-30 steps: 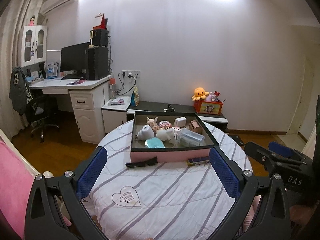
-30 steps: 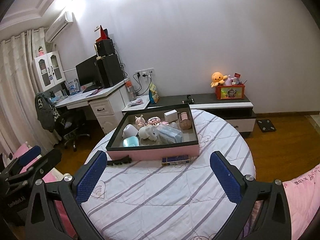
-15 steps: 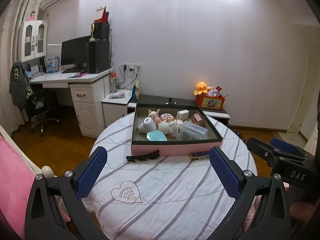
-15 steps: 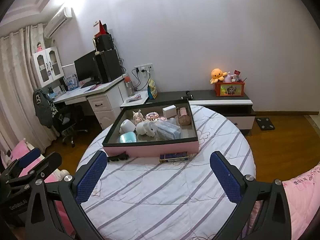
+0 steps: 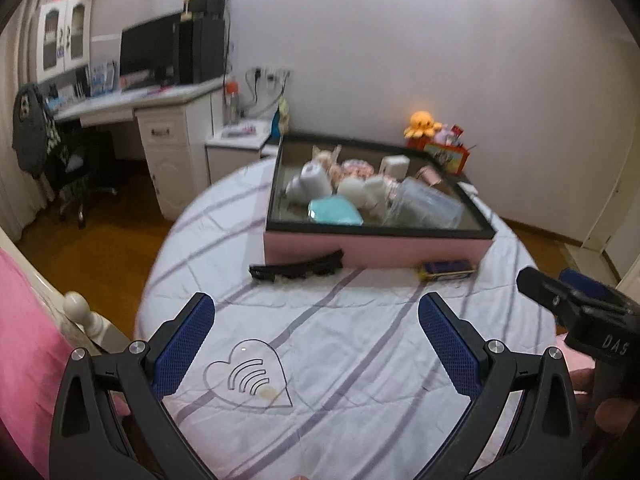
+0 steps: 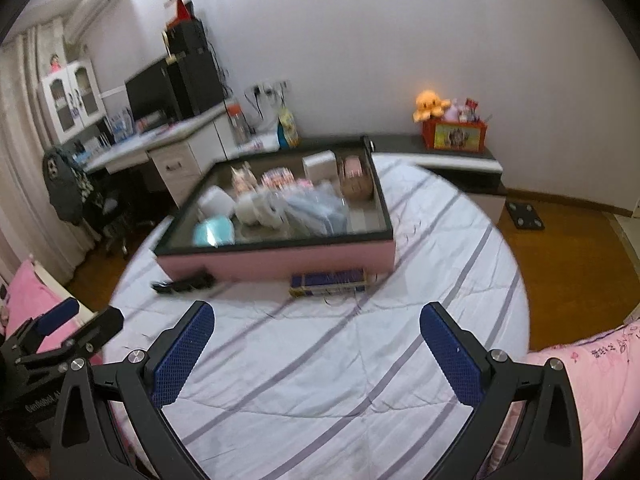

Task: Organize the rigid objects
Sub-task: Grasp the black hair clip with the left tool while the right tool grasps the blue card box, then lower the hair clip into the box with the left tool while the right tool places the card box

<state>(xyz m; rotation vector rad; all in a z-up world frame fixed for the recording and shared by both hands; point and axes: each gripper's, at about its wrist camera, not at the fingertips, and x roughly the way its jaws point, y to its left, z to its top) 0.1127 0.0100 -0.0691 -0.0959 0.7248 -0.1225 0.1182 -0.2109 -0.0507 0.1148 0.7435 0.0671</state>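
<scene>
Ahead of both tongs, left and right, wide open, empty: hair clip, blue box.

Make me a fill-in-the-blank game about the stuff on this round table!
1. The long black hair clip lies on the striped cloth just outside the ____ tray.
2. The flat dark blue box lies ____ the tray, not in it.
3. Both hand-held grippers, left and right, are ____ and hold nothing.
4. The rounded turquoise case lies ____ the tray.

Missing words: pink; outside; open; inside
</scene>
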